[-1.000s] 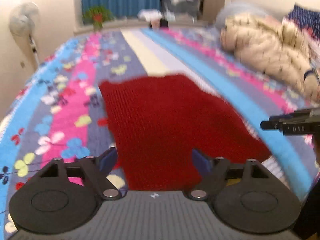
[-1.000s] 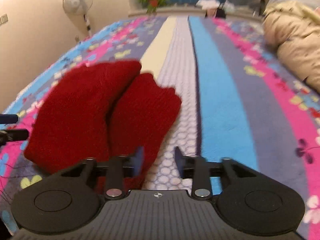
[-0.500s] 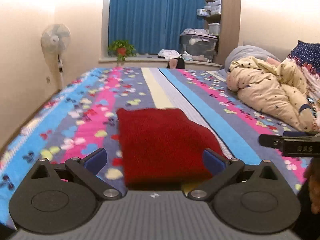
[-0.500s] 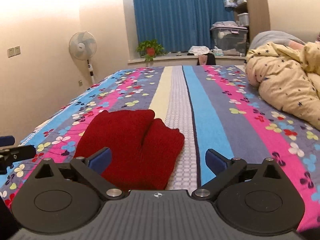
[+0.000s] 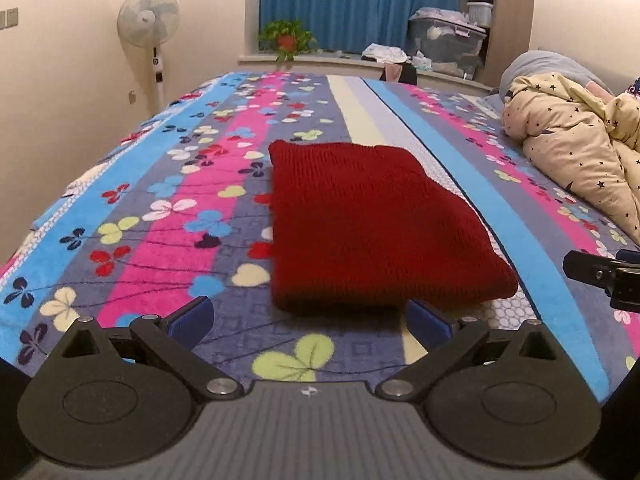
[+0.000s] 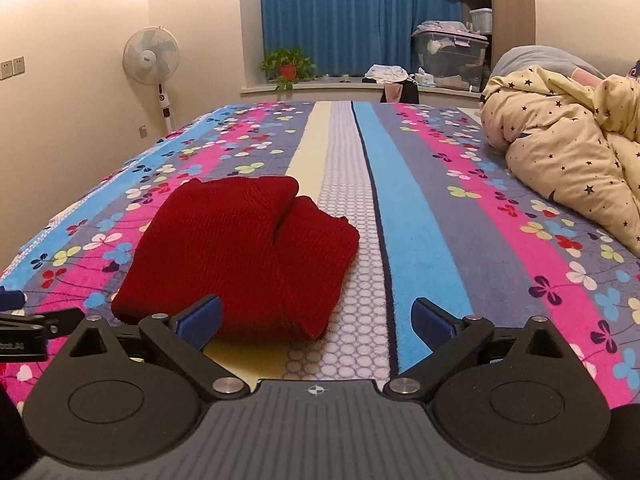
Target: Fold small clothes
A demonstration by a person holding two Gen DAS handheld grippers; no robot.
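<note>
Left tool (image 5: pixel 308 318) spread wide, holding nothing, hovering just off the near edge of the red knit garment (image 5: pixel 372 228). Right tool (image 6: pixel 316 318) also spread and empty; a second ago its jaws were much narrower, close by the garment's near right corner, so it has let go and backed off. Both views have lifted from a close, blurred look down at the cloth to a level, steady look along the bed (image 5: pixel 224 204). Garment lies on the bed's striped flowered cover, in the middle-left, as a compact folded rectangle; from the right view (image 6: pixel 240 256) two thick layers show side by side with a seam between them. Star-print duvet (image 6: pixel 568 160) bunched at far right, well apart from it. Fan (image 5: pixel 149 16) and potted plant (image 5: pixel 286 38) at the far wall. Judgement: this fold looks finished, both tools released and withdrawn; piece probably done, unless one more smoothing pass is wanted.
</note>
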